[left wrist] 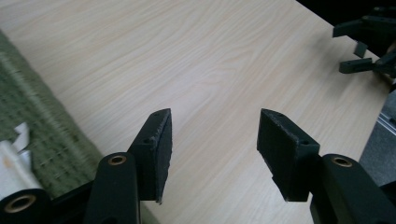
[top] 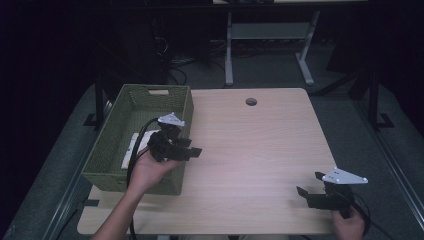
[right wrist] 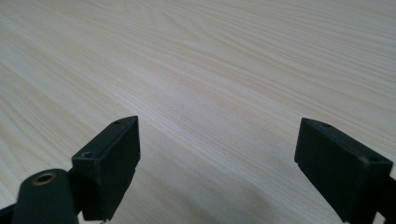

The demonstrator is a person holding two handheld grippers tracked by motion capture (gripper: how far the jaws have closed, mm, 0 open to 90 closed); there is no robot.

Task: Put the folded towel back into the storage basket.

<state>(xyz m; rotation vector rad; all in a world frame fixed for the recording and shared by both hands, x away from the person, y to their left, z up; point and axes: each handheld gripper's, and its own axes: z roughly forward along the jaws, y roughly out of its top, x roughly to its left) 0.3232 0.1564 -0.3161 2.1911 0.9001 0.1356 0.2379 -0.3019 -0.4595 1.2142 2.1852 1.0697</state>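
High view: left tongs open, empty, left of centre, above the near right rim of green basket; white packet inside, just left. Right tongs lower right, open, empty.
Left gripper view: basket at left edge, tongs over bare surface.
Right gripper view: tongs wide, bare surface.

The counter lies bare from its middle to the right and far edges, giving open passage; a small round hole sits near the far edge. The green woven basket walls off the left side, its right wall just beside the left claw. The right claw occupies the near right corner.
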